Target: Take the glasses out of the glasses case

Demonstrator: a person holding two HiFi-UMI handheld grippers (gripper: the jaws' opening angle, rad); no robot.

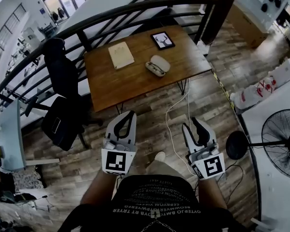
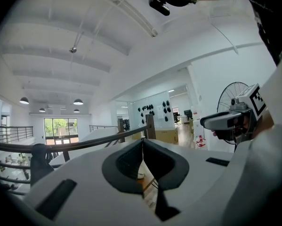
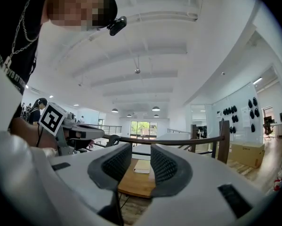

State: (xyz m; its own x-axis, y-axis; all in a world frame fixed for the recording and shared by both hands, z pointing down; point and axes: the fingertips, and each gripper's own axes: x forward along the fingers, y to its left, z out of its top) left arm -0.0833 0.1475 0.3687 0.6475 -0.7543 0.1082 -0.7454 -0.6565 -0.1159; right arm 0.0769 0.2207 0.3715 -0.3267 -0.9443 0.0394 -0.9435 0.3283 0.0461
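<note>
The pale glasses case (image 1: 157, 65) lies with its lid up on the wooden table (image 1: 135, 81), far ahead of both grippers; what is inside it is too small to make out. My left gripper (image 1: 129, 116) (image 2: 142, 142) is held low in front of the person's body, jaws shut with their tips touching and nothing between them. To its right, my right gripper (image 1: 194, 125) (image 3: 141, 150) is open with a narrow empty gap. In the right gripper view the table (image 3: 131, 185) shows through that gap.
A cream notebook (image 1: 121, 55) (image 3: 141, 166) and a small dark framed picture (image 1: 162, 40) also lie on the table. A black office chair (image 1: 62, 81) stands to its left and a curved black railing (image 1: 111, 13) behind it. At the right are a floor fan (image 1: 280, 141) and a white cable (image 1: 176, 129).
</note>
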